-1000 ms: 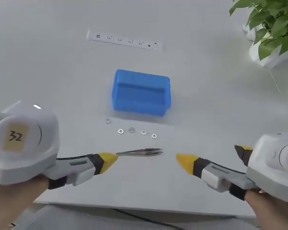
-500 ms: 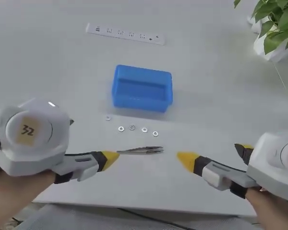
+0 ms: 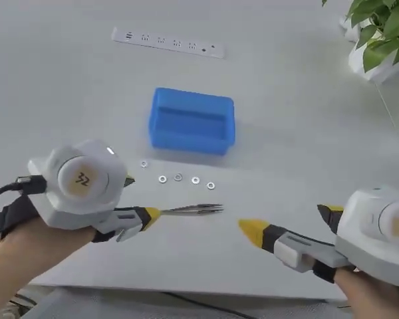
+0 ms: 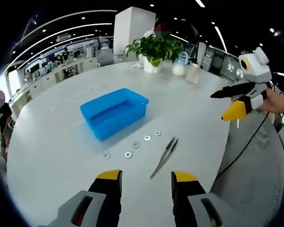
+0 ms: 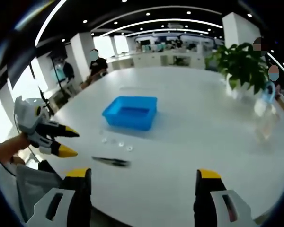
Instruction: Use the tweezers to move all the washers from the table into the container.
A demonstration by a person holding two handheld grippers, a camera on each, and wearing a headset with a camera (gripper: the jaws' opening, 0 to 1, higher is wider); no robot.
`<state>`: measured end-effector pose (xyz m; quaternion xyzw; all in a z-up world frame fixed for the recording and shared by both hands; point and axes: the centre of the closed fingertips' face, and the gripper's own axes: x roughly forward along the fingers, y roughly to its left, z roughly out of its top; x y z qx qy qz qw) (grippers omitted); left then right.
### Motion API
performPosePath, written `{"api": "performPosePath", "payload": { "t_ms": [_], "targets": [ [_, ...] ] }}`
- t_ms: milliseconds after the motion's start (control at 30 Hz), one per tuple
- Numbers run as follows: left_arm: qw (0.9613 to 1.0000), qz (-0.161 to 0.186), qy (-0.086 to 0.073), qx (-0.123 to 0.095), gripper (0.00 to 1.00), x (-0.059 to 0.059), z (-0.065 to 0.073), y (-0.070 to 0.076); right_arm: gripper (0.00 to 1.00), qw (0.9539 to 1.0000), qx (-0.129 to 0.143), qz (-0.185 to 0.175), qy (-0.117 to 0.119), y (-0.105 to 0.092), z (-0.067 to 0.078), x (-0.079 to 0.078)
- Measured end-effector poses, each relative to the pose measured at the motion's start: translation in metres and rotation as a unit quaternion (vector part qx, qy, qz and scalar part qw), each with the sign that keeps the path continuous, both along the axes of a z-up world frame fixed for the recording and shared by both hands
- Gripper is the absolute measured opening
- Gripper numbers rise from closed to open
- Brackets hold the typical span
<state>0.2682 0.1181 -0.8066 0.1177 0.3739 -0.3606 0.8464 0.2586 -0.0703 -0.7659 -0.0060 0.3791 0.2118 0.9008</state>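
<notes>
Washers (image 3: 178, 177) lie on the white office table (image 3: 306, 166) beside tweezers (image 3: 193, 209); left gripper (image 4: 146, 177) and right gripper (image 5: 143, 173) both spread.

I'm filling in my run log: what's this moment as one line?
left gripper: open, at end of tweezers, not gripping | right gripper: open, holding nothing | washers: five on table beside container

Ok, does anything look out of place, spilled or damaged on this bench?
Nothing stands out. Five small metal washers lie in a row on the white table before the upright blue plastic container, slim metal tweezers flat nearby. The left gripper and right gripper are open, empty.
</notes>
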Motion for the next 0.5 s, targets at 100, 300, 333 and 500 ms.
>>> {"api": "performPosePath", "payload": {
  "t_ms": [100,300,333,500],
  "targets": [
    [0.9999,-0.011,0.003,0.011,0.3,0.003,-0.016,-0.003,0.89,1.0,-0.003,0.001,0.002,-0.001,-0.001,-0.001],
    [0.9993,-0.022,0.029,0.001,0.21,0.001,-0.033,-0.011,0.89,1.0,-0.002,0.0,0.007,0.0,-0.003,-0.003],
    [0.9992,-0.024,0.03,0.002,0.21,0.002,-0.035,-0.012,0.89,1.0,-0.002,0.001,0.008,0.0,-0.003,-0.003],
    [0.9989,-0.037,0.027,0.007,0.13,0.008,-0.038,-0.015,0.89,0.9999,-0.001,0.004,0.011,0.004,-0.005,-0.004]
  ]
}}
